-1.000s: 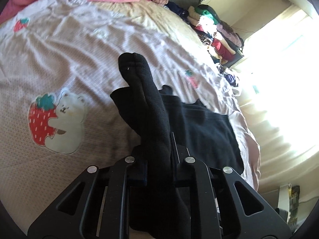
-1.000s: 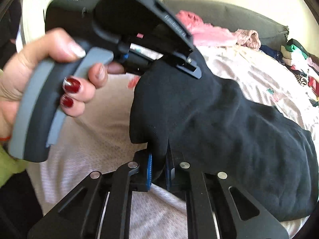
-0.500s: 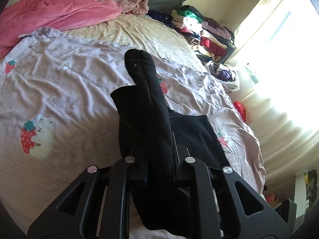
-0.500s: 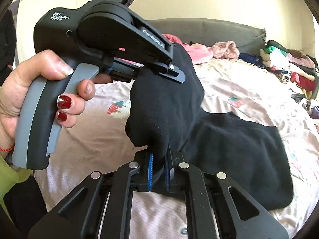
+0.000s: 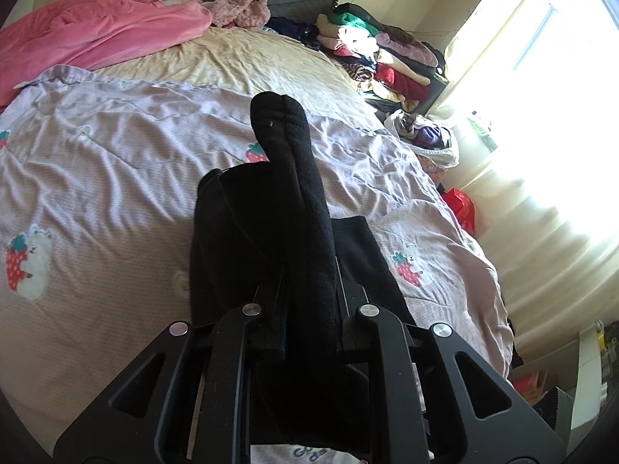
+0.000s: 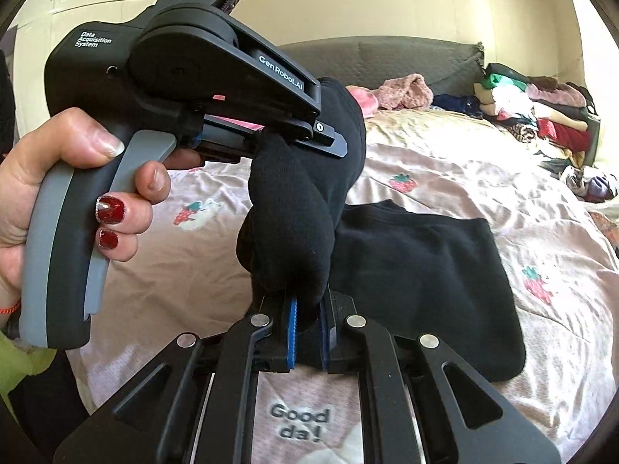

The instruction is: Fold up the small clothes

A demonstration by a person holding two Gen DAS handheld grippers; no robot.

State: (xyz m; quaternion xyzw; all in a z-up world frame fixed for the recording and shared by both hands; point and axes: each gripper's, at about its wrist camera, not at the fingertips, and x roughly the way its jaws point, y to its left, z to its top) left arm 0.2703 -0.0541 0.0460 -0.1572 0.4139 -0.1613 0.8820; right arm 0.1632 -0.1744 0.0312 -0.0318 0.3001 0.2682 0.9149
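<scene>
Here, black garment (image 6: 418, 274) held off bed by both grippers, one end bunched between them, rest draping onto lilac strawberry-print quilt (image 5: 96, 178). Garment type hard to tell. Left gripper (image 5: 309, 301) fingers clamped on thick black fold; fingertips buried in cloth. Right gripper (image 6: 307, 332) blue pads (image 6: 293, 332) pinch lower bunch; tips hidden too. Left hand (image 6: 58, 178) squeezes gripper handle. White basket (image 5: 429, 139) beside bed holds crumpled clothes, contents indistinct. Pink blanket (image 5: 93, 31) cut off at frame edge.
</scene>
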